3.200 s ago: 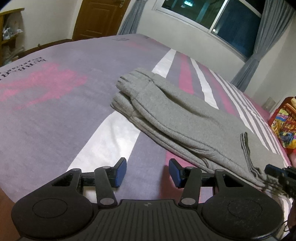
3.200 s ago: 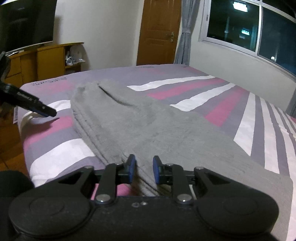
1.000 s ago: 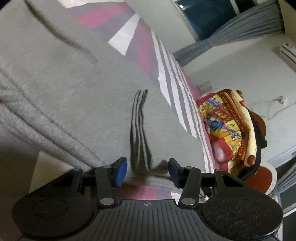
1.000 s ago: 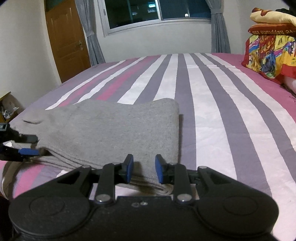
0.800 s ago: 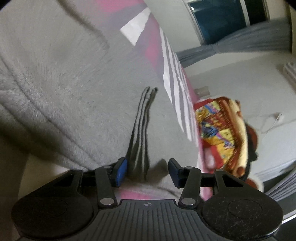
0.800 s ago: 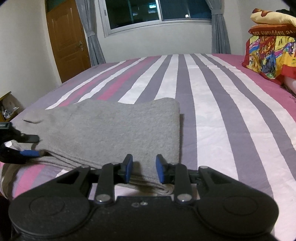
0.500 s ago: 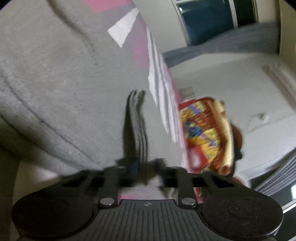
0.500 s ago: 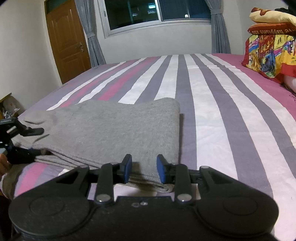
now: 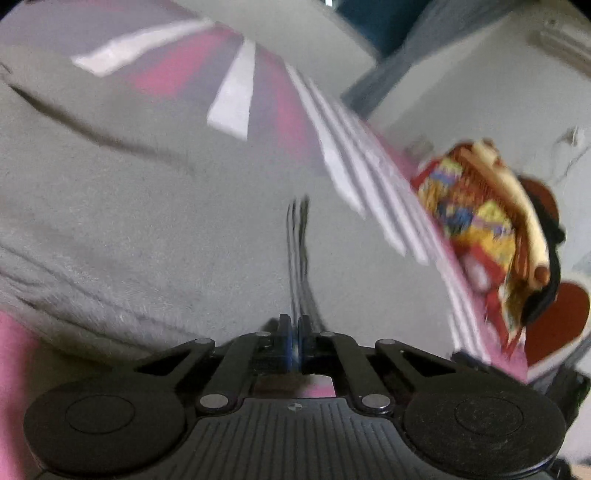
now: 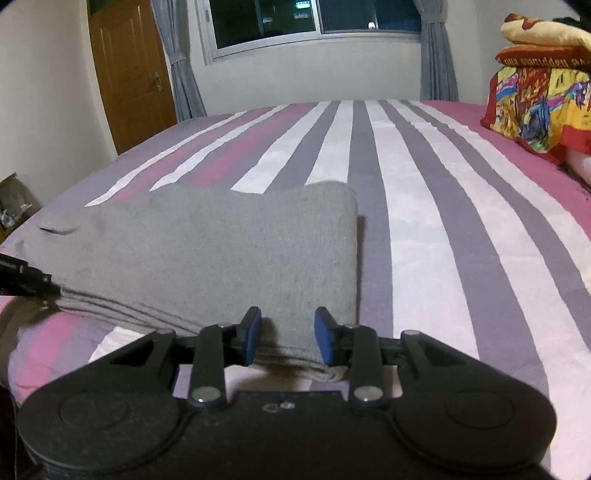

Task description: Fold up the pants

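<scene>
Grey pants (image 10: 221, 251) lie folded lengthwise across the near edge of the striped bed (image 10: 443, 221). In the blurred left wrist view, my left gripper (image 9: 294, 328) is shut on the pants (image 9: 147, 221) at their edge, where dark fold lines run straight into the closed pads. The same left gripper (image 10: 26, 280) shows at the far left of the right wrist view, at the pants' other end. My right gripper (image 10: 288, 339) stands open, with the near corner of the pants between its blue fingers (image 10: 253, 336); the pads do not press on the cloth.
A pile of colourful bedding (image 10: 535, 99) sits at the bed's right side and also shows as a bedding pile (image 9: 480, 221) in the left wrist view. A brown door (image 10: 129, 81) and a curtained window (image 10: 314, 22) stand behind the bed.
My left gripper's jaws closed on the pants' edge, then the hand rose a little and rolled. The right gripper's jaws widened slightly and the hand stayed put.
</scene>
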